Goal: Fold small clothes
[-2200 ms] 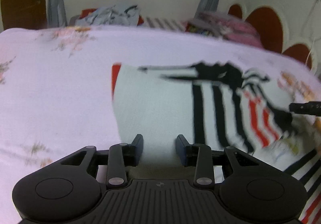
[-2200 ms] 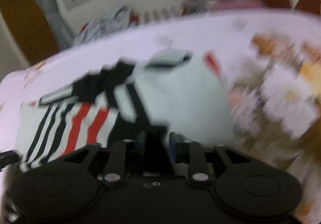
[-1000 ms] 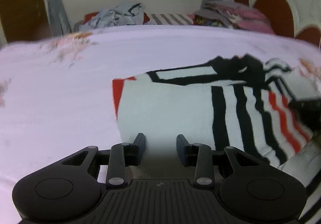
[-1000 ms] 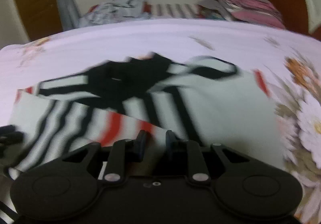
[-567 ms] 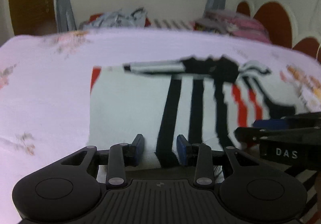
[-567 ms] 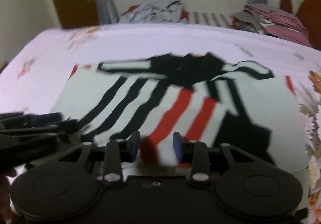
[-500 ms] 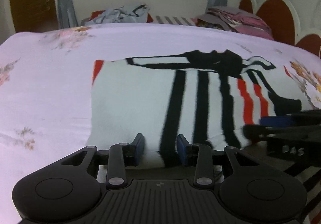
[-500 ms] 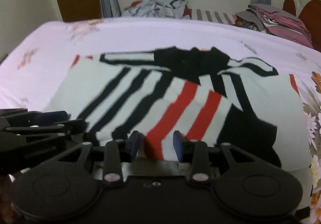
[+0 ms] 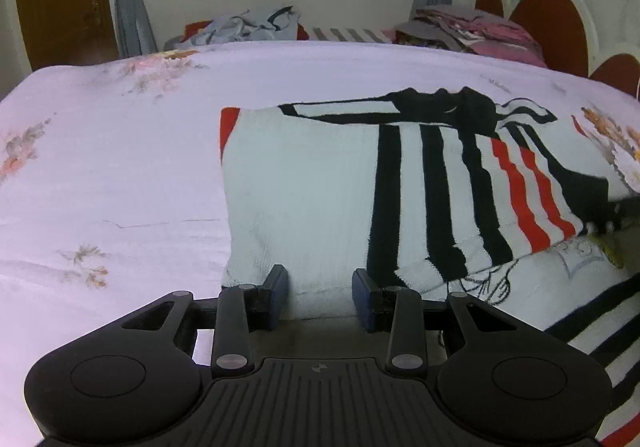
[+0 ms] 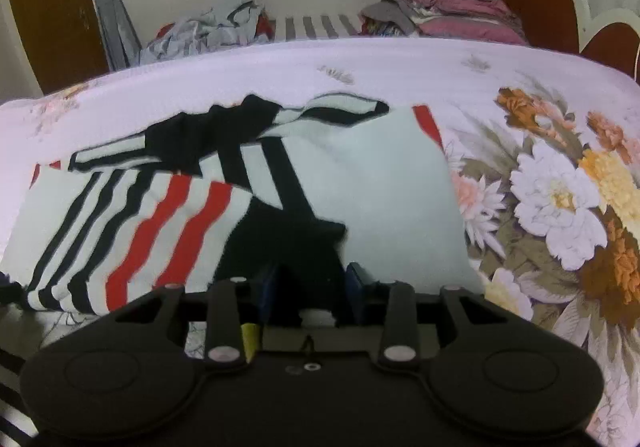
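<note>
At the bottom centre of the left wrist view, we note the left gripper [image 9: 320,297] with its jaws parted and daylight between the pads; the near hem of the white knit garment with black and red stripes [image 9: 312,183] lies between and just beyond them, and no pad presses on it. At the bottom centre of the right wrist view, the right gripper [image 10: 310,291] has jaws that have just been opening. A dark flap of the same garment [image 10: 384,183] sits between its fingers, but we cannot tell whether the pads touch it, because black cloth against black fingers hides the edge.

The garment lies across the middle of both frames on the pale pink floral bedsheet [image 9: 104,167], with a striped panel already folded over the white body.

Risks we judge from here:
- The right fingers may snag the dark flap as they move off, dragging the folded panel askew.
- The knit is soft and thick, so a pinch could catch only the top layer and pull the fold open.
- The sheet is loose, and a low grab could pick it up with the hem.
- A second striped cloth at the lower right of the left view [image 9: 592,331] lies close enough to be caught by mistake.
</note>
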A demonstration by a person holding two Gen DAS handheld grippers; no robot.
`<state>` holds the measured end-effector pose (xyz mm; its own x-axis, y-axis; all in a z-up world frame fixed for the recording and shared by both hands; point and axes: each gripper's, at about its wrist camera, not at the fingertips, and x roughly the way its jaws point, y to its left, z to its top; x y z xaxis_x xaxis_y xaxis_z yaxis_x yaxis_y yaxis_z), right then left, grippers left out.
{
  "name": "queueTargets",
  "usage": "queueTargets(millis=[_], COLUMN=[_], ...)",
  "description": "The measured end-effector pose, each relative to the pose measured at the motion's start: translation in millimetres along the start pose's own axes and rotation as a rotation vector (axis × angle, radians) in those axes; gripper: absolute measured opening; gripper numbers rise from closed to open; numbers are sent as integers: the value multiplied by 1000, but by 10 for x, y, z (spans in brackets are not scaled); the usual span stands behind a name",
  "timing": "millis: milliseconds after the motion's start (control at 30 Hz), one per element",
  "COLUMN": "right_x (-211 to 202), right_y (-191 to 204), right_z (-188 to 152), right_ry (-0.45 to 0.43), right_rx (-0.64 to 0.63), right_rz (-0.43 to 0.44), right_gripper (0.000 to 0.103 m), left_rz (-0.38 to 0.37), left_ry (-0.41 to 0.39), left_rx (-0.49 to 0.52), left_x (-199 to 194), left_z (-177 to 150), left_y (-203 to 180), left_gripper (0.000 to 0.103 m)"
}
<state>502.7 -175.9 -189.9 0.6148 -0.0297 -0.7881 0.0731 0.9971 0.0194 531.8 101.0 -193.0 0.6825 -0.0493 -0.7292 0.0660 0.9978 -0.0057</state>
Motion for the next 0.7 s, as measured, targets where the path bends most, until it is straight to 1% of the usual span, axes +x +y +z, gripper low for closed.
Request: queueTargets(millis=[33, 100, 133, 167, 200, 233, 267, 333, 467, 700], right_x=[3, -68, -106, -116, -87, -29, -15, -45, -326, -657], right_y=[-9, -5, -6, 7, 25, 43, 65, 94, 137, 147], right_z=[-7, 16, 23, 18, 11, -5, -17, 12, 13, -130], right_ry=[-8, -21, -42, -49, -32, -3, -3, -2, -76, -94], right_rx=[1, 14, 22, 22, 16, 9, -2, -1, 30, 36], right_rz=[2, 1, 8, 11, 1, -10, -19, -37, -18, -25], right_gripper=[35, 35, 35, 35, 35, 36, 36, 36, 36, 36], left_rz=[4, -10, -14, -16, -21, -22, -15, -11, -35, -56], left_ry=[-1, -40, -35, -3, 26, 21, 22, 28, 27, 25], left_rx=[11, 34, 40, 44, 53, 82, 116, 141, 149, 160], left_x=[-34, -133, -131, -82, -27, -18, -22, -36, -53, -65], left_z=[32, 38, 23, 6, -6, -15, -11, 1, 7, -1], left_y=[-20, -47, -50, -47, -42, -56, -85, -111, -83, -35], left_gripper=[37, 37, 37, 37, 37, 37, 37, 37, 37, 38])
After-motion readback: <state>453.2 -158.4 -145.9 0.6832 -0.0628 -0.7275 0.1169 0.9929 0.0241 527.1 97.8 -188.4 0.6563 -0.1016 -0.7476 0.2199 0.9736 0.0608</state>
